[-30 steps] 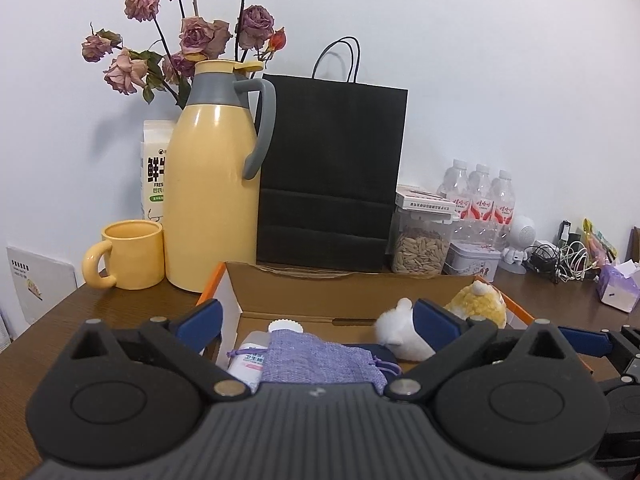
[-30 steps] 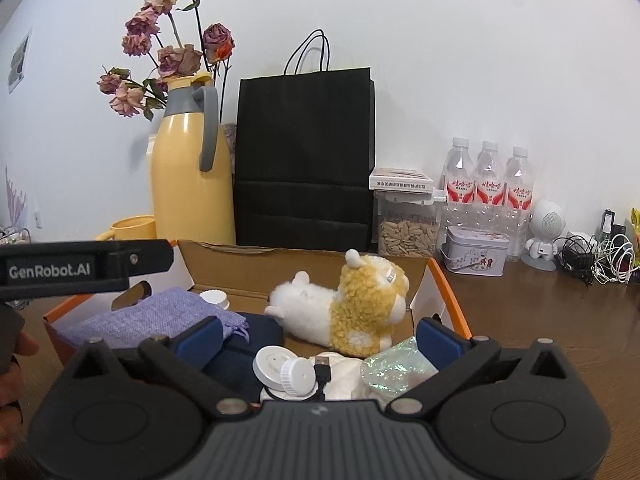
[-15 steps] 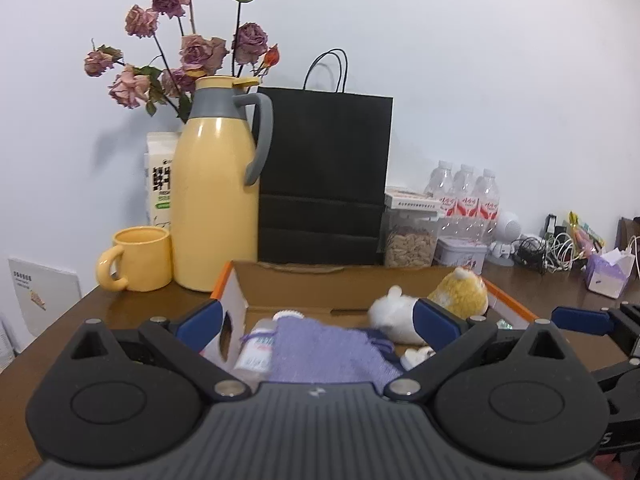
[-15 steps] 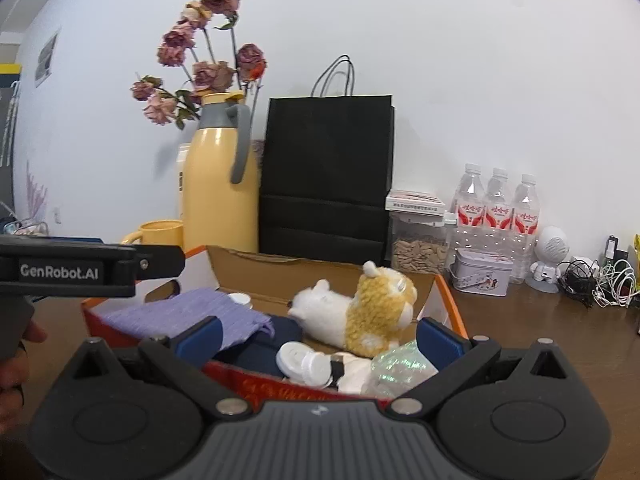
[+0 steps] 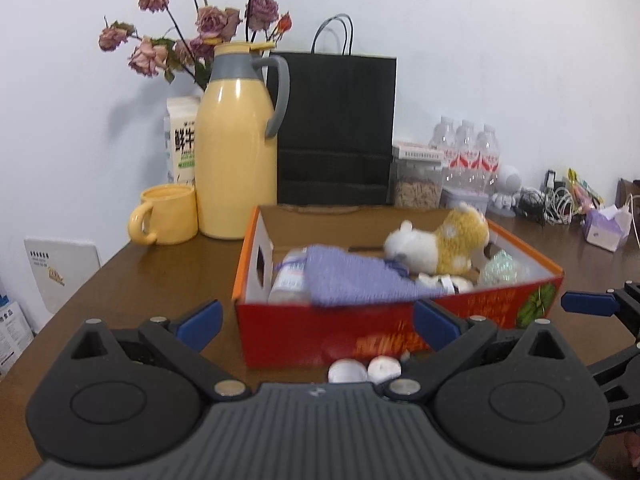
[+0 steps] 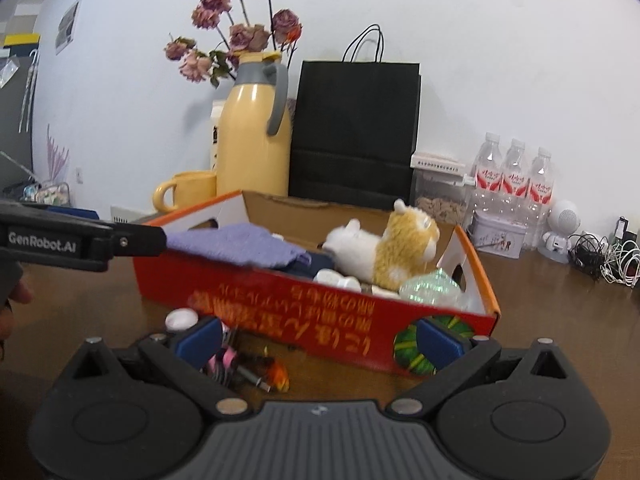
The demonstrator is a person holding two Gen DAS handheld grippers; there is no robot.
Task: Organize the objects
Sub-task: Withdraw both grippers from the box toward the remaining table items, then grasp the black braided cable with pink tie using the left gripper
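On a brown wooden surface [image 5: 132, 280], an open red cardboard box [image 5: 384, 332] printed with yellow Chinese characters holds a purple knitted cloth [image 5: 352, 276], a labelled bottle [image 5: 290, 280] and a white-and-yellow plush toy [image 5: 436, 244]. The left claw [image 5: 316, 320] is spread wide and empty, before two white caps [image 5: 362, 368] at the box's foot. Only the right wrist view shows "GenRobot.AI" lettered on the left device [image 6: 80, 242], and a jumble of pink and orange items [image 6: 248, 368] lying just behind the right claw [image 6: 320, 340], also wide open, gripping nothing.
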